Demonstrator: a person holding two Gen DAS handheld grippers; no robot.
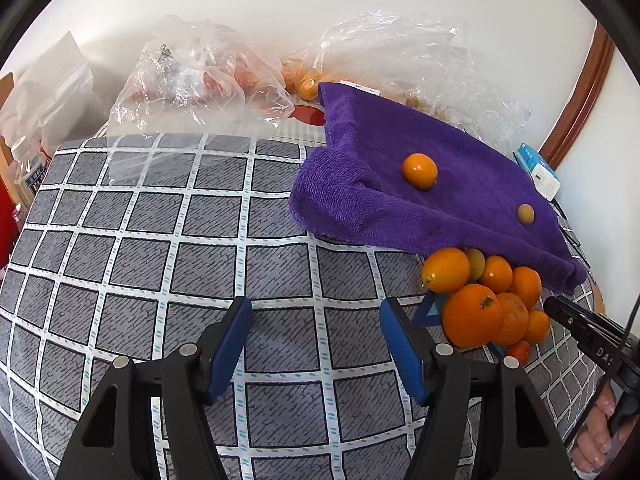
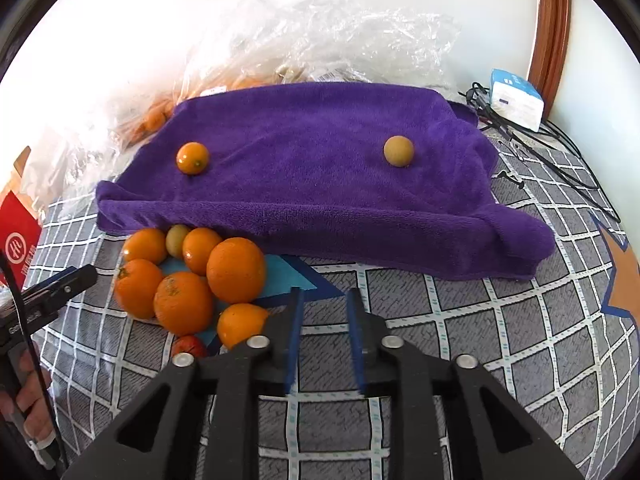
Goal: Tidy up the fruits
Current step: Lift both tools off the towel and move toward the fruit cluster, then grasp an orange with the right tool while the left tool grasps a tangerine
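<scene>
A purple towel (image 1: 432,184) (image 2: 320,176) lies on the checked tablecloth. On it sit a small orange fruit (image 1: 419,170) (image 2: 193,158) and a small tan fruit (image 1: 525,213) (image 2: 398,151). A pile of oranges (image 1: 484,300) (image 2: 188,276), with a greenish fruit and a small red fruit (image 2: 188,346), lies at the towel's front edge. My left gripper (image 1: 316,312) is open and empty over the cloth, left of the pile. My right gripper (image 2: 322,300) is open, narrower, empty, just right of the pile.
Clear plastic bags (image 1: 192,76) (image 2: 340,40) with more fruit lie behind the towel. A white and blue box (image 2: 516,98) and black cables (image 2: 532,136) are at the back right. A red box (image 2: 18,236) stands at the left.
</scene>
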